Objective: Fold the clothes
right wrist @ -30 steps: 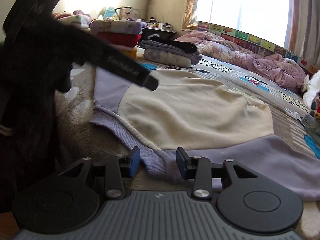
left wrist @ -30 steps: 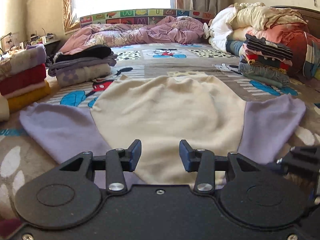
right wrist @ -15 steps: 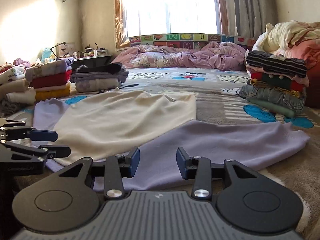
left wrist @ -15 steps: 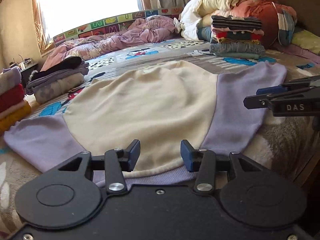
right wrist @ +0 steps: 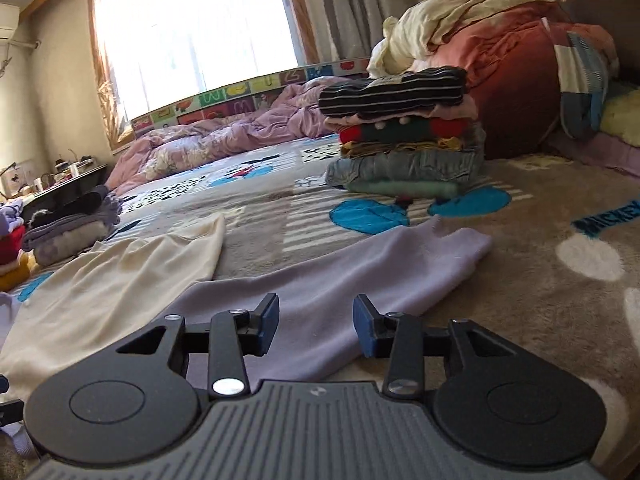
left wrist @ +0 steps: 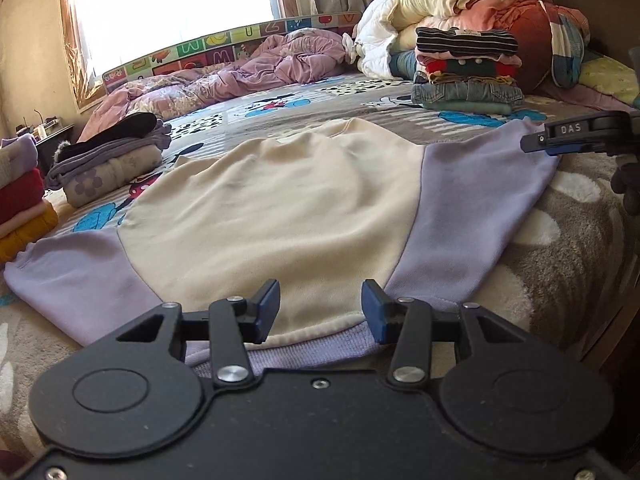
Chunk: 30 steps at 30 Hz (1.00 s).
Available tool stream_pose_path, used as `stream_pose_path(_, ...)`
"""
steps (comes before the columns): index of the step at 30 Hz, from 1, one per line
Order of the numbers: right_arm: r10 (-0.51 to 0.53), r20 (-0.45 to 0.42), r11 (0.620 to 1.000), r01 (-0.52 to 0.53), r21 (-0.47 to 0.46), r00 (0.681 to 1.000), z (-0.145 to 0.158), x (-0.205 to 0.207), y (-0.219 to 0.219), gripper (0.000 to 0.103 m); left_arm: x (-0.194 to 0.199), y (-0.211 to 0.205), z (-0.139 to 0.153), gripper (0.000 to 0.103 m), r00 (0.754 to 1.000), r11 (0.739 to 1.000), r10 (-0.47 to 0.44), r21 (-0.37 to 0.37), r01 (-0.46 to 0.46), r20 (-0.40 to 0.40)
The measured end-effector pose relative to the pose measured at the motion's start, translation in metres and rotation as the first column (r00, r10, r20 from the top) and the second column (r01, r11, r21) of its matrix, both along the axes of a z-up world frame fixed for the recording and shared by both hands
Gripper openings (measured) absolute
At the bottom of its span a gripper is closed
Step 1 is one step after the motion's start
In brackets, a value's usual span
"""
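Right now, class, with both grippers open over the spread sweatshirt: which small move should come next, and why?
Probably lower the open right gripper onto the lavender sleeve and close. That sleeve lies flat and outstretched beneath it, unfolded, while the left gripper hovers open at the sweatshirt hem.

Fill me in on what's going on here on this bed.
A person is folding clothes with a pair of handheld tongs. A cream sweatshirt with lilac sleeves lies spread flat on the bed. The left tongs hover open over its hem, and the right tongs hover open over the right sleeve. Neither grips anything, so no fold has begun. Finished stacks of folded clothes sit around the edges.
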State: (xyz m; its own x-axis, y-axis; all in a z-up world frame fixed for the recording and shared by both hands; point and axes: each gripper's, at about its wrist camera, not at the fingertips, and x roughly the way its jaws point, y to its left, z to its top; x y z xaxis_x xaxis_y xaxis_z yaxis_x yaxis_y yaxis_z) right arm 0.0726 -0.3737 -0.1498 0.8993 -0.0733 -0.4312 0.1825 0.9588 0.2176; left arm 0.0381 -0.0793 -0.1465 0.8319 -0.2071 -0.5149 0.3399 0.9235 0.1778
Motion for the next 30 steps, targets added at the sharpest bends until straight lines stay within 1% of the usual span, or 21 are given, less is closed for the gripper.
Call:
stream_pose_path(1,-0.054,-0.036,0.999,0.054,-0.006,0.998,-0.003,0.006,-0.007,0.043,-0.001,0.001,0.000,0.044,1.000,1.000,0.000,0.002,0.000,0.002)
stream_pose_path(2,-0.131,-0.061,0.991,0.133,0.028,0.989,-0.005,0.006,-0.020,0.039,-0.002,0.001,0.001,0.044,1.000,1.000,0.001,0.002,-0.001,0.004)
stream_pose_path(3,-0.182,-0.061,0.977,0.187,0.104,0.981,-0.006,0.003,-0.035,0.031,-0.002,0.003,0.003,0.044,1.000,1.000,0.003,-0.001,-0.003,0.007)
stream_pose_path(4,-0.220,-0.061,0.965,0.227,0.132,0.973,-0.005,0.000,-0.043,0.032,-0.003,0.004,0.004,0.044,1.000,1.000,0.007,-0.004,-0.007,0.010)
stream_pose_path(5,-0.244,-0.058,0.964,0.249,0.098,0.968,-0.001,-0.001,-0.043,0.035,-0.003,0.005,0.005,0.044,1.000,1.000,0.012,-0.009,-0.012,0.011)
stream_pose_path(6,-0.248,-0.042,0.965,0.251,0.077,0.968,0.002,-0.001,-0.041,0.035,-0.003,0.007,0.006,0.044,1.000,1.000,0.018,-0.014,-0.018,0.012)
stream_pose_path(7,-0.219,-0.009,0.972,0.219,0.080,0.976,0.006,0.000,-0.036,0.035,-0.002,0.007,0.006,0.044,1.000,1.000,0.022,-0.017,-0.022,0.013)
stream_pose_path(9,-0.122,0.036,0.990,0.119,0.077,0.992,0.010,0.010,-0.023,0.035,-0.001,0.007,0.006,0.044,1.000,1.000,0.022,-0.016,-0.022,0.011)
stream_pose_path(11,-0.017,0.039,0.999,0.015,0.044,0.999,0.011,0.027,-0.008,0.036,-0.003,0.006,0.003,0.044,1.000,1.000,0.020,-0.006,-0.020,0.003)
stream_pose_path(12,0.027,0.039,0.998,-0.029,0.051,0.999,0.011,0.035,-0.004,0.036,-0.004,0.006,0.001,0.044,1.000,1.000,0.019,0.002,-0.019,0.000)
stream_pose_path(13,0.058,0.040,0.994,-0.061,0.088,0.998,0.011,0.043,-0.004,0.036,-0.006,0.006,-0.001,0.044,1.000,1.000,0.017,0.010,-0.017,-0.002)
stream_pose_path(14,0.068,0.033,0.991,-0.071,0.114,0.997,0.011,0.049,-0.006,0.039,-0.007,0.006,-0.003,0.044,1.000,1.000,0.015,0.018,-0.015,-0.003)
stream_pose_path(15,0.050,0.016,0.991,-0.052,0.127,0.999,0.010,0.055,-0.009,0.045,-0.008,0.006,-0.004,0.044,1.000,1.000,0.013,0.024,-0.013,-0.003)
stream_pose_path(16,0.033,-0.002,0.990,-0.032,0.139,0.999,0.010,0.061,-0.013,0.046,-0.008,0.007,-0.004,0.045,1.000,1.000,0.012,0.029,-0.012,-0.004)
stream_pose_path(18,-0.058,-0.034,0.983,0.063,0.170,0.998,0.007,0.064,-0.028,0.046,-0.008,0.008,-0.003,0.048,1.000,1.000,0.022,0.022,-0.022,0.001)
stream_pose_path(20,-0.167,-0.036,0.959,0.170,0.227,0.985,0.006,0.057,-0.046,0.046,-0.008,0.009,-0.001,0.048,0.999,0.999,0.034,0.013,-0.034,0.011)
stream_pose_path(22,-0.230,-0.018,0.948,0.228,0.224,0.973,0.006,0.048,-0.057,0.046,-0.009,0.010,0.001,0.049,0.998,0.999,0.049,0.003,-0.049,0.037)
stream_pose_path(25,-0.249,0.018,0.955,0.243,0.169,0.968,0.007,0.036,-0.057,0.048,-0.007,0.015,0.004,0.050,0.994,0.995,0.099,-0.033,-0.097,0.051)
stream_pose_path(26,-0.228,0.031,0.964,0.221,0.149,0.973,0.008,0.032,-0.051,0.049,-0.005,0.020,0.007,0.050,0.990,0.991,0.126,-0.056,-0.123,0.059)
stream_pose_path(28,-0.117,0.057,0.989,0.110,0.103,0.992,0.013,0.025,-0.026,0.049,-0.002,0.029,0.013,0.050,0.981,0.979,0.182,-0.104,-0.174,0.074)
stream_pose_path(30,-0.003,0.079,0.999,-0.001,0.055,0.997,0.017,0.019,0.000,0.051,0.003,0.041,0.019,0.050,0.968,0.962,0.239,-0.157,-0.225,0.078)
